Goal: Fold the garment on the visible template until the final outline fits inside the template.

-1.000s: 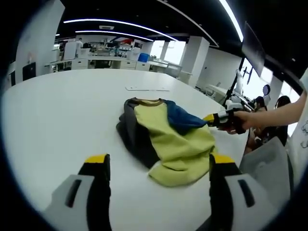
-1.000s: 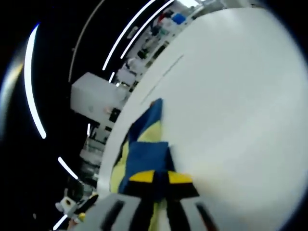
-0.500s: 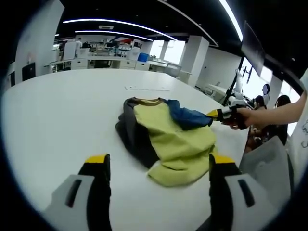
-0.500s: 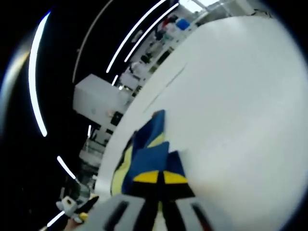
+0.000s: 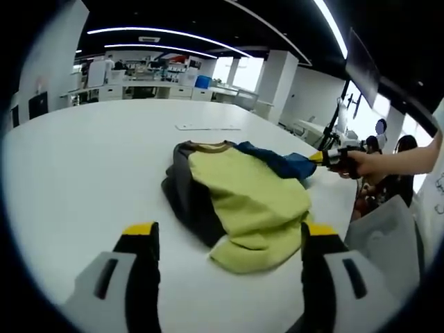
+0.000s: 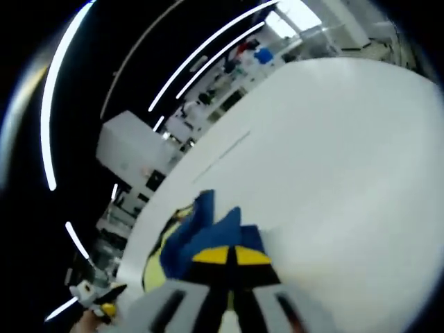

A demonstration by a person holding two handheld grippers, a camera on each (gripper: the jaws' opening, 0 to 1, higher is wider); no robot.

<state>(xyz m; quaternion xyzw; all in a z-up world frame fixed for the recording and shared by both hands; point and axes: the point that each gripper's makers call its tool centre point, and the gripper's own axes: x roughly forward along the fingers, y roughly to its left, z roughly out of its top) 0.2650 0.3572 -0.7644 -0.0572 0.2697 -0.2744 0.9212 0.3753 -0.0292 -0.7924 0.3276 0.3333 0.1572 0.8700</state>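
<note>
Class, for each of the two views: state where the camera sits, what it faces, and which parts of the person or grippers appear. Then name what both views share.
Left gripper view: rides the open left gripper, facing the garment on the white table; the person's hand shows.
Right gripper view: rides the right gripper, rolled, shut on the blue sleeve.
Shared: garment, table.

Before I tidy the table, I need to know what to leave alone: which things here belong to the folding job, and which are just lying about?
Part of the job:
- garment, yellow-green, grey and blue
- right gripper, shut on its blue sleeve
- left gripper, open, hovering
- white table

Just lying about:
- flat white strip beyond the garment
- grey bag off the table's edge
</note>
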